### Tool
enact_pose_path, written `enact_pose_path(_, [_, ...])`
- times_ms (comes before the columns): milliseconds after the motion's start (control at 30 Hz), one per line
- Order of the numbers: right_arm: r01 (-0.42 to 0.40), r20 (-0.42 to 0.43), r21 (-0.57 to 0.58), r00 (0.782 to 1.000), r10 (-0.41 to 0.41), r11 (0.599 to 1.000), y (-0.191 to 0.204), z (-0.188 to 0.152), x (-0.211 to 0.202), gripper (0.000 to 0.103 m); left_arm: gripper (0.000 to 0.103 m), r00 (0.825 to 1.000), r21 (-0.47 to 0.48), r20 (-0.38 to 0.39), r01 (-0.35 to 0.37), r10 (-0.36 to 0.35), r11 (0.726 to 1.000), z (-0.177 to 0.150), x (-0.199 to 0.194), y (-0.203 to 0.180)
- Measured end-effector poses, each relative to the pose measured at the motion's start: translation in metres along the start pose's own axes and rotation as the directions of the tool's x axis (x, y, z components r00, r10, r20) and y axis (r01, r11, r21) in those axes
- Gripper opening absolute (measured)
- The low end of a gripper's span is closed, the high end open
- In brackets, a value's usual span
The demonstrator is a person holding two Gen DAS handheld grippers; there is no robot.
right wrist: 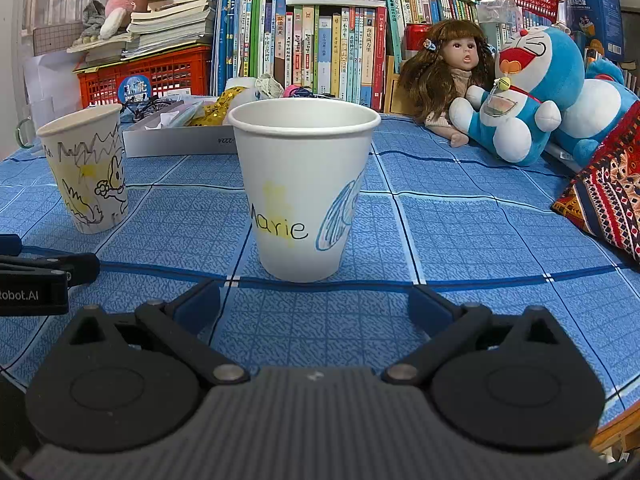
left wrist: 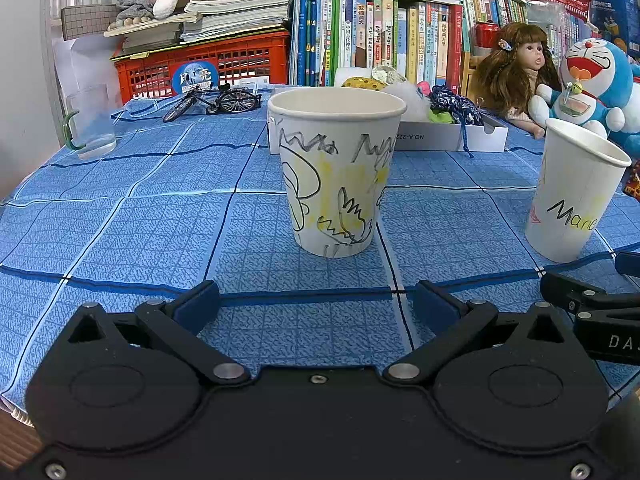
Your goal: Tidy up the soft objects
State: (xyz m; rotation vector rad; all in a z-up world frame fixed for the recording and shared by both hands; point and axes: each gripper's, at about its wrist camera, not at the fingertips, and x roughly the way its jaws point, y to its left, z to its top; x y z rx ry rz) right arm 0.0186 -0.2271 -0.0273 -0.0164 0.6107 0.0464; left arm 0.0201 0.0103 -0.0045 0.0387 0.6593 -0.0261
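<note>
Two paper cups stand upright on the blue checked tablecloth. The cup with yellow and black doodles (left wrist: 336, 172) stands just ahead of my open, empty left gripper (left wrist: 316, 304); it also shows in the right wrist view (right wrist: 88, 172). The cup marked "Marie" (right wrist: 304, 192) stands just ahead of my open, empty right gripper (right wrist: 314, 302); it also shows at the right of the left wrist view (left wrist: 572, 192). Behind them a flat white box (left wrist: 448, 136) holds soft items: a yellow sequinned piece (right wrist: 218, 106) and a dark blue cloth pouch (left wrist: 456, 106).
A doll (right wrist: 448, 76) and Doraemon plush (right wrist: 528, 92) sit at the back right before rows of books. A patterned cushion (right wrist: 608, 200) lies at the right edge. A glass mug (left wrist: 90, 120), model bicycle (left wrist: 216, 102) and red crate (left wrist: 208, 60) stand back left.
</note>
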Motion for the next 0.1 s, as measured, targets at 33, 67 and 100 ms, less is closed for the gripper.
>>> enact_pose_path(33, [0.0,0.0,0.0,1.0,0.0,1.0,0.0,0.0,0.0,0.103,0.103,1.0,-0.001,0.0,0.0,0.0,1.0,-0.0001,-0.0001,-0.0002])
enact_pose_path(67, [0.0,0.0,0.0,1.0,0.0,1.0,-0.0001,0.0,0.0,0.103,0.103,1.0,0.0,0.0,0.0,0.0,1.0,-0.0001,-0.0002,-0.0004])
enact_pose_path(100, [-0.001,0.0,0.0,1.0,0.001,1.0,-0.0001,0.0,0.0,0.103,0.103,1.0,0.001,-0.001,0.0,0.0,1.0,-0.0002,-0.0004,-0.0007])
